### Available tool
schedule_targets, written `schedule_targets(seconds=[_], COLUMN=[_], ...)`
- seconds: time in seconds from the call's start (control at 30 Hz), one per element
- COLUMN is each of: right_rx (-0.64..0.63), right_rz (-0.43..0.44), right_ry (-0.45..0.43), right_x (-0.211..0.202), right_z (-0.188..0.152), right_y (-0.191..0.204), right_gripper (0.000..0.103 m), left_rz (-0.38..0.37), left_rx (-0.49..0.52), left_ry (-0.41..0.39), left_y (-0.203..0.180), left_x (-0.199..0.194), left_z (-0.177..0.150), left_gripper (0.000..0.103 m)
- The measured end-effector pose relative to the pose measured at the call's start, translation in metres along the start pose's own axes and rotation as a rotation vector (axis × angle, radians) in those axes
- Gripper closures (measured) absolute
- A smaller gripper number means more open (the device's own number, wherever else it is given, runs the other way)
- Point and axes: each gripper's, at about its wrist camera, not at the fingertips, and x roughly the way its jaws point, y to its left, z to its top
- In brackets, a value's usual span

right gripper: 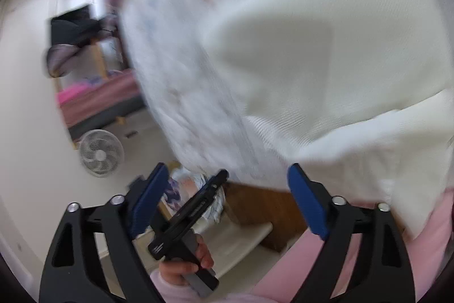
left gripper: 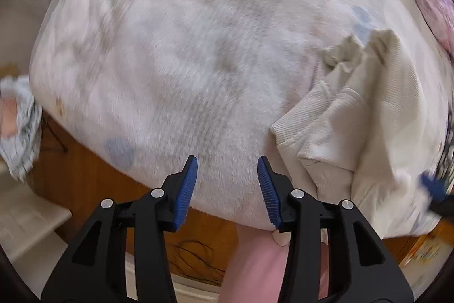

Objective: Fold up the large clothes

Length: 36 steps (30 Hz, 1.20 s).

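Left wrist view: my left claw (left gripper: 227, 183), jaws apart and empty, hangs over the bed (left gripper: 170, 61); the cream ribbed sweater (left gripper: 354, 118) lies to its right. Right wrist view: my right claw (right gripper: 227, 203), wide apart and empty, is nearer the sweater (right gripper: 326, 90).

The left gripper (left gripper: 227, 175) is a black plastic frame with triangular cut-outs in its two arms, round silver screw heads at the pivots, and finely ribbed blue pads (left gripper: 185, 190) on the inner faces of its fingers; the right gripper (right gripper: 227, 200) is built alike, black with silver screws and smooth-looking blue pads (right gripper: 308, 203). The person's left hand (right gripper: 195, 260) comes out of a pale pink sleeve (right gripper: 170, 288); pink trouser legs (left gripper: 252, 269) show below; lettering on the left gripper's body is too blurred to read.
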Motion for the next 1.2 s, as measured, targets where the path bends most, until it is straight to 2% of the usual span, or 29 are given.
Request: schedule_targets(seconds=[0.07, 0.17, 0.2, 0.23, 0.3, 0.33, 0.37, 0.4, 0.47, 0.53, 0.57, 0.63, 0.67, 0.73, 0.77, 0.8, 0.87, 0.93, 0.97, 1.0, 1.03, 1.07, 1.1, 1.13, 1.17, 1.2], right_rx=[-0.051, -0.02, 0.021, 0.056, 0.186, 0.244, 0.26, 0.224, 0.128, 0.164, 0.186, 0.201, 0.227, 0.274, 0.269, 0.233, 0.188, 0.297, 0.403, 0.461, 0.446, 0.388, 0.336, 0.249, 0.205, 0.164], right_rz=[-0.125, -0.372, -0.383, -0.373, -0.361, -0.327, -0.263, -0.207, -0.188, -0.11, -0.109, -0.152, -0.121, -0.022, 0.0, -0.019, -0.028, 0.119, 0.246, 0.333, 0.334, 0.278, 0.213, 0.098, 0.034, -0.032], right_ry=[-0.098, -0.139, -0.144, -0.142, -0.074, -0.038, -0.003, 0.046, 0.156, 0.326, 0.355, 0.359, 0.353, 0.357, 0.367, 0.391, 0.436, 0.499, 0.539, 0.532, 0.496, 0.449, 0.417, 0.35, 0.303, 0.25], right_x=[-0.031, -0.042, -0.042, -0.039, -0.018, -0.006, 0.008, 0.025, 0.06, 0.109, 0.119, 0.127, 0.122, 0.112, 0.108, 0.106, 0.114, 0.126, 0.135, 0.14, 0.132, 0.125, 0.119, 0.104, 0.087, 0.076], right_z=[0.005, 0.018, 0.02, 0.02, 0.013, 0.005, -0.005, -0.014, -0.035, -0.064, -0.071, -0.076, -0.074, -0.073, -0.072, -0.073, -0.083, -0.089, -0.097, -0.103, -0.108, -0.101, -0.092, -0.078, -0.074, -0.067], right_y=[-0.013, -0.048, -0.069, -0.083, -0.113, -0.119, -0.116, -0.104, -0.079, -0.072, -0.075, -0.081, -0.083, -0.082, -0.078, -0.073, -0.064, -0.066, -0.068, -0.065, -0.071, -0.065, -0.058, -0.052, -0.057, -0.053], right_gripper=[0.022, 0.022, 0.023, 0.026, 0.049, 0.055, 0.057, 0.058, 0.058, 0.058, 0.058, 0.056, 0.052, 0.028, 0.024, 0.02, 0.019, 0.018, 0.018, 0.018, 0.018, 0.018, 0.018, 0.019, 0.021, 0.028], left_rz=[0.015, 0.011, 0.01, 0.01, 0.024, 0.034, 0.04, 0.044, 0.028, 0.025, 0.033, 0.042, 0.044, 0.03, 0.019, 0.018, 0.009, -0.005, -0.011, -0.015, -0.021, -0.025, -0.026, -0.026, -0.028, -0.035], left_rx=[0.032, 0.047, 0.049, 0.054, 0.075, 0.092, 0.103, 0.116, 0.106, 0.074, 0.066, 0.072, 0.075, 0.076, 0.079, 0.081, 0.089, 0.092, 0.094, 0.098, 0.106, 0.118, 0.129, 0.142, 0.154, 0.161], left_ry=[-0.002, 0.024, 0.03, 0.036, 0.041, 0.037, 0.034, 0.034, 0.036, 0.039, 0.039, 0.03, 0.023, 0.019, 0.027, 0.033, 0.045, 0.052, 0.055, 0.051, 0.041, 0.028, 0.022, 0.02, 0.021, 0.025], left_y=[-0.002, -0.01, -0.013, -0.015, -0.019, -0.022, -0.023, -0.024, -0.021, -0.014, -0.013, -0.018, -0.018, -0.024, -0.026, -0.029, -0.036, -0.04, -0.045, -0.047, -0.051, -0.055, -0.058, -0.062, -0.067, -0.071], left_x=[-0.005, 0.0, 0.008, 0.01, 0.013, 0.013, 0.013, 0.012, 0.011, 0.01, 0.01, 0.009, 0.008, 0.01, 0.012, 0.014, 0.018, 0.02, 0.02, 0.019, 0.017, 0.014, 0.013, 0.013, 0.014, 0.015], left_z=[-0.001, -0.005, -0.004, -0.005, -0.007, -0.009, -0.009, -0.01, -0.011, -0.01, -0.009, -0.008, -0.007, -0.006, -0.004, -0.004, -0.003, -0.002, -0.001, 0.0, 0.001, 0.001, 0.002, 0.003, 0.003, 0.004], left_gripper=[0.058, 0.058, 0.058, 0.058, 0.058, 0.058, 0.058, 0.058, 0.058, 0.057, 0.056, 0.054, 0.052, 0.047, 0.047, 0.047, 0.047, 0.047, 0.047, 0.047, 0.047, 0.047, 0.047, 0.047, 0.047, 0.047])
